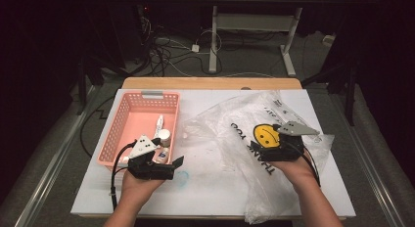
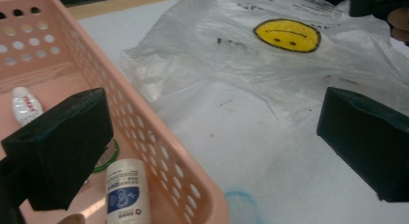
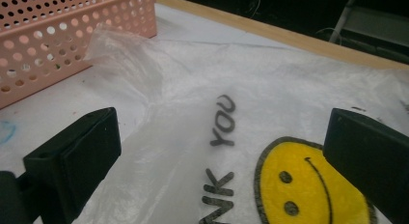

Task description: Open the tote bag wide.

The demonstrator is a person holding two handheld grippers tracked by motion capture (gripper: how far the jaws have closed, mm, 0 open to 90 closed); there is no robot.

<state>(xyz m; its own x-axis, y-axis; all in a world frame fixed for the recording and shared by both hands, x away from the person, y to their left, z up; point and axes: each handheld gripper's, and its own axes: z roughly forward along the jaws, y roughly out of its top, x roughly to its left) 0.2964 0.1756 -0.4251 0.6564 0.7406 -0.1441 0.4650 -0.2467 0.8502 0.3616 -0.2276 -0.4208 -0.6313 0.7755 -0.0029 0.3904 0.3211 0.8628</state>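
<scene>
- Bag (image 1: 235,134): clear plastic, printed with a yellow smiley (image 1: 265,134) and "THANK YOU"; it lies crumpled on the right half of the counter (image 1: 205,188), its left edge near the basket (image 1: 120,122) but apart from it.
- Right tongs (image 1: 268,137): I hold them low over the bag, above the smiley. In the right gripper view the two black jaws stand spread wide, the smiley and lettering showing between them; nothing is pinched.
- Left tongs (image 1: 171,166): I hold them at the front right corner of the basket. In the left gripper view the jaws are spread wide and empty, one over the basket's inside, the other over the bare counter.
- Basket: pink, perforated, on the left half of the counter. It holds a white tube (image 2: 25,104), a small bottle (image 2: 126,190) with a blue label, and a green ring (image 2: 108,159) partly hidden behind my left jaw.
- Counter: white top with a faint blue smudge (image 2: 243,202) just outside the basket's corner.
</scene>
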